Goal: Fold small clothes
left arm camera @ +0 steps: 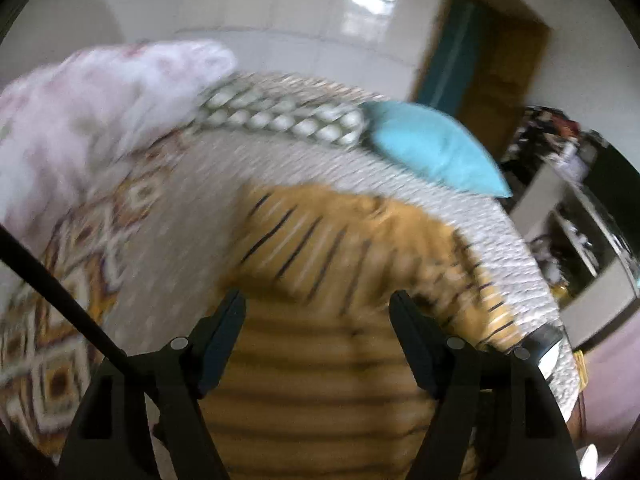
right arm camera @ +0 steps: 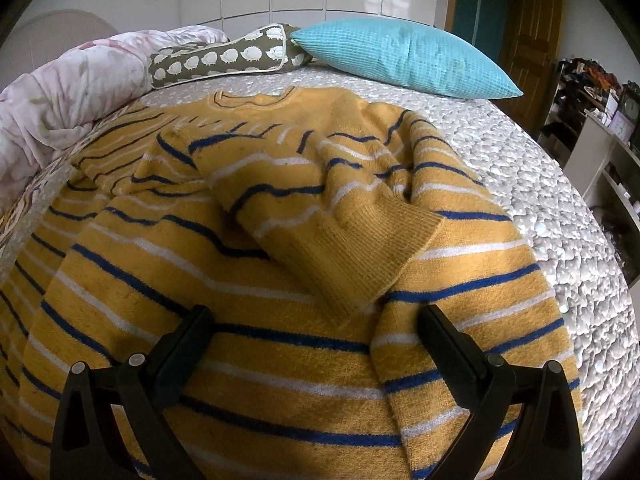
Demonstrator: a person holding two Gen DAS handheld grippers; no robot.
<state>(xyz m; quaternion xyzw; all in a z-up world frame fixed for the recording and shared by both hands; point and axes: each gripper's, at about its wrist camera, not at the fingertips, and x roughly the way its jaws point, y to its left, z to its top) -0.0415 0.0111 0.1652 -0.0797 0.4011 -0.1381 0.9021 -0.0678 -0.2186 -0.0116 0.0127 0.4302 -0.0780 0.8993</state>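
— Where's the sweater (right arm camera: 280,280) sitting right now?

— Flat on the bed (right arm camera: 540,184), running away from the right hand-held gripper (right arm camera: 316,322), with the neck at the far end. One sleeve (right arm camera: 320,200) is already laid across the body, its ribbed cuff (right arm camera: 360,256) just ahead of that gripper, between its fingers and a little beyond them.

— So the fold is under way?

— I'd say so: the sleeve on that side looks tucked in, and the other side, off to the gripper's left, seems bunched rather than squared, though I can't tell exactly how it lies.

— Are the grippers holding anything?

— No. The right one is spread wide over the hem end, nothing between its fingers. The left hand-held gripper (left arm camera: 318,300) is spread too, hovering over the same sweater (left arm camera: 320,380); its view is smeared, so I'd guess it's moving.

— What does the next move need?

— My judgement: a pinch on the loose side or on the hem nearest the grippers, both layers caught together, then a carry over toward the neck. The knit is thick and floppy, so a shallow pinch may take only the top layer and drag the cuff askew.

— And beyond it?

— Farther off from the right gripper, a blue pillow (right arm camera: 404,56), a patterned cushion (right arm camera: 228,56), and a pink quilt (right arm camera: 68,84) to its left.
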